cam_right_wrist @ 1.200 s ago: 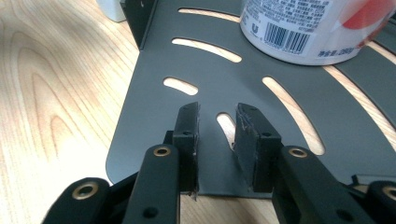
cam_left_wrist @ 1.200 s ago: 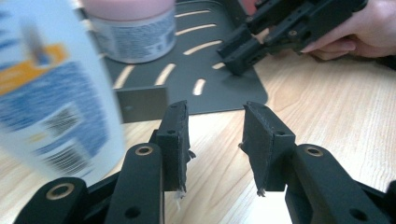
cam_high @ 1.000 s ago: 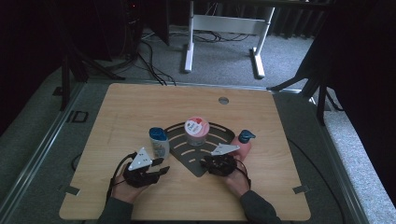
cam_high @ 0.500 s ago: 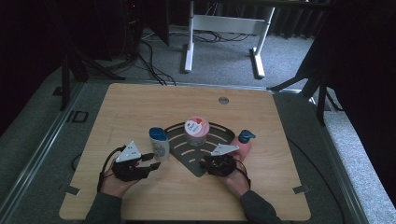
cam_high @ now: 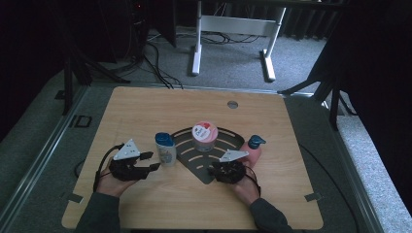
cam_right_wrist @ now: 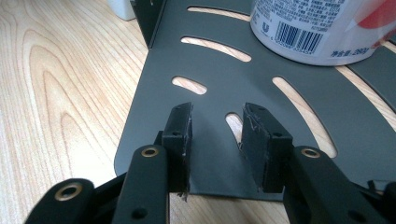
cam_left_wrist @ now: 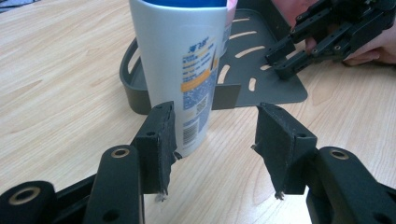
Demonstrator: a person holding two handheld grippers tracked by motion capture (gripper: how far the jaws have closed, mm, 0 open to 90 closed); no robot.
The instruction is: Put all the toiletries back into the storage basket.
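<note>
The left gripper, jaws just opening (nothing held), faces the upright white plastic blue-capped bottle beside the dark slotted metal tray; the right gripper gapes empty over the tray's corner.

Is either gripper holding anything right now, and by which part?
Nothing is held. The left gripper, jaws just opening, is clear of the white tube; the right gripper hovers open over the dark tray's corner.

counter: light wood grain
tray: dk grey, slotted
bottle, left of tray: white, blue cap, blue/orange label, barcode
tub on tray: pink, white lid w/ red marks
pump bottle, right: pink, blue top
left hand-held gripper: black, grey plate
right hand-held gripper: black, grey plate
</note>
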